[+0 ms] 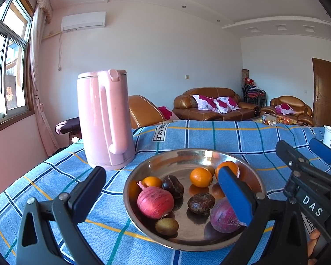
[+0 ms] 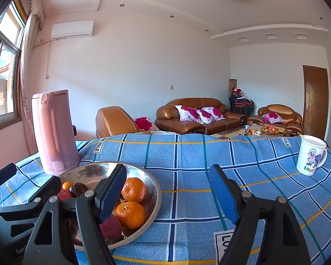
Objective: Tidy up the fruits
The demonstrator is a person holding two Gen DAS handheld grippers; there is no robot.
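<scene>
A round steel bowl [image 1: 165, 161] sits on the blue checked cloth and holds several fruits: oranges [image 1: 200, 177], dark passion fruits [image 1: 201, 203], two red-purple bulbs [image 1: 155, 202] and a small brown-green fruit [image 1: 166, 226]. My left gripper [image 1: 163, 190] is open and empty, its jaws straddling the bowl's near side. My right gripper [image 2: 168, 190] is open and empty, just right of the bowl [image 2: 155, 190]; its left finger [image 2: 112, 190] stands over the bowl's right part, near two oranges [image 2: 133, 189]. The right gripper also shows in the left wrist view [image 1: 302, 152].
A tall pink kettle [image 1: 104, 119] stands behind the bowl to the left, also in the right wrist view [image 2: 53, 132]. A white cartoon mug [image 2: 311, 154] stands at the far right of the table. Sofas and a door lie beyond the table's far edge.
</scene>
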